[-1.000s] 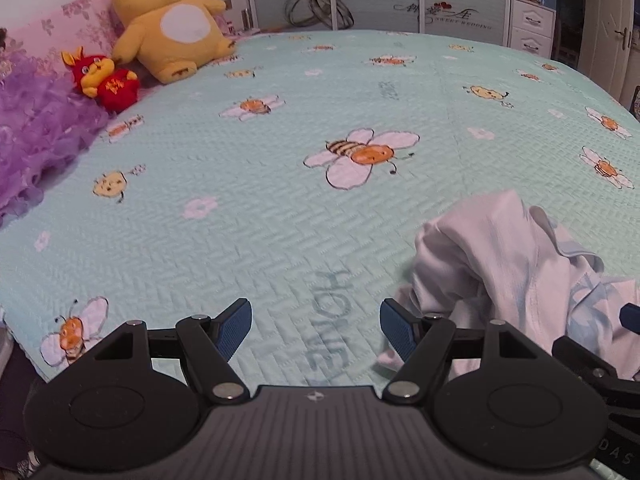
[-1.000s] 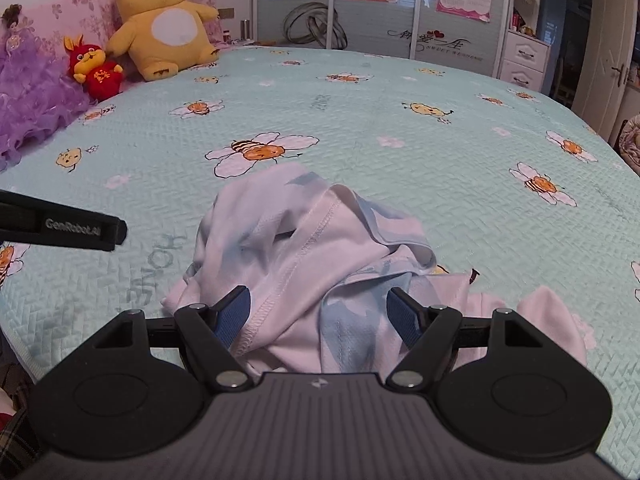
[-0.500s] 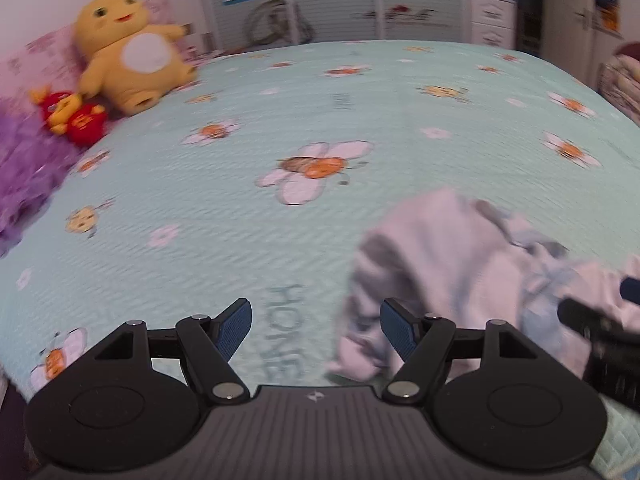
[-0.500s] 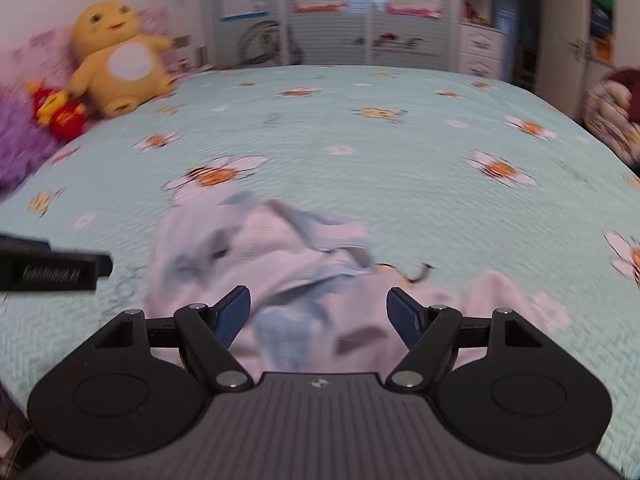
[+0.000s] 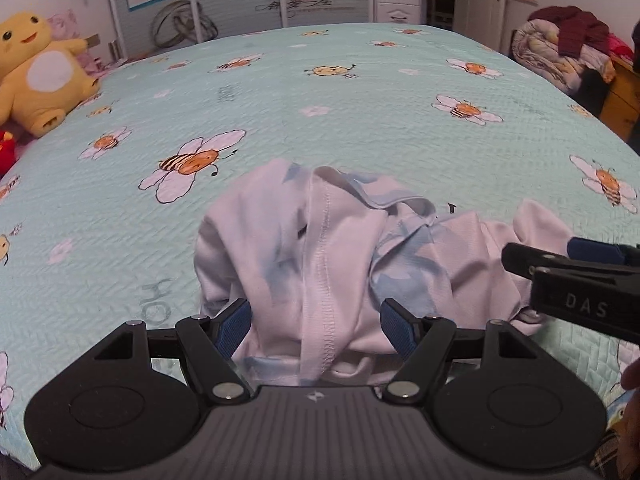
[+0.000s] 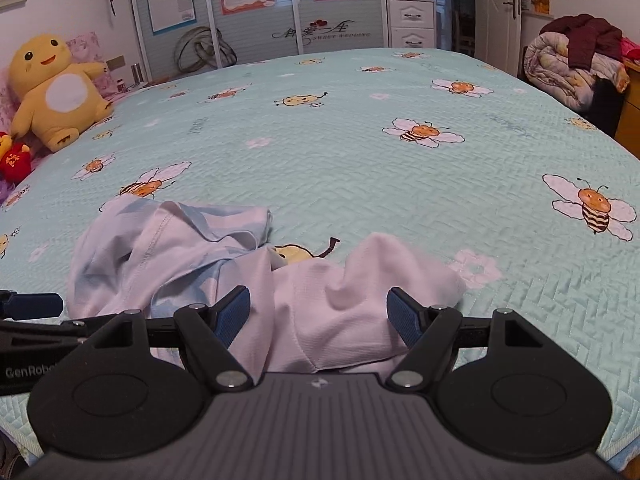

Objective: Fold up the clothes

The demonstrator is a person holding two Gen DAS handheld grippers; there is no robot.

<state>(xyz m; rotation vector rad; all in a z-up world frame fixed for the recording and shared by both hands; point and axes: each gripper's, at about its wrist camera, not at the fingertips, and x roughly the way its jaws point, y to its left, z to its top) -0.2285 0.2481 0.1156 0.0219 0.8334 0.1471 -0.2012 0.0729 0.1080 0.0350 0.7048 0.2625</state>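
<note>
A crumpled pale pink and light blue garment [image 5: 320,256] [image 6: 192,256] lies in a heap near the front edge of the bed [image 5: 360,92]. My left gripper [image 5: 316,322] hovers open over its left part, blue pads wide apart, the cloth seen between them but not pinched. My right gripper [image 6: 318,314] is open over the garment's pink right part. In the left wrist view the right gripper [image 5: 576,256] pokes in from the right edge. One of the left gripper's fingers [image 6: 36,306] shows at the left edge of the right wrist view.
The bed has a mint quilt with bee prints. A yellow plush toy [image 6: 56,92] and a red plush [image 6: 14,162] sit at the far left. A pile of bedding and dark clothes [image 6: 576,64] lies beyond the bed's right side. Wardrobe doors [image 6: 256,12] stand behind.
Both grippers have swung to the right and rolled; the garment now sits centred between the left gripper's fingers, and its pink right part lies under the right gripper. The jaws kept their width.
</note>
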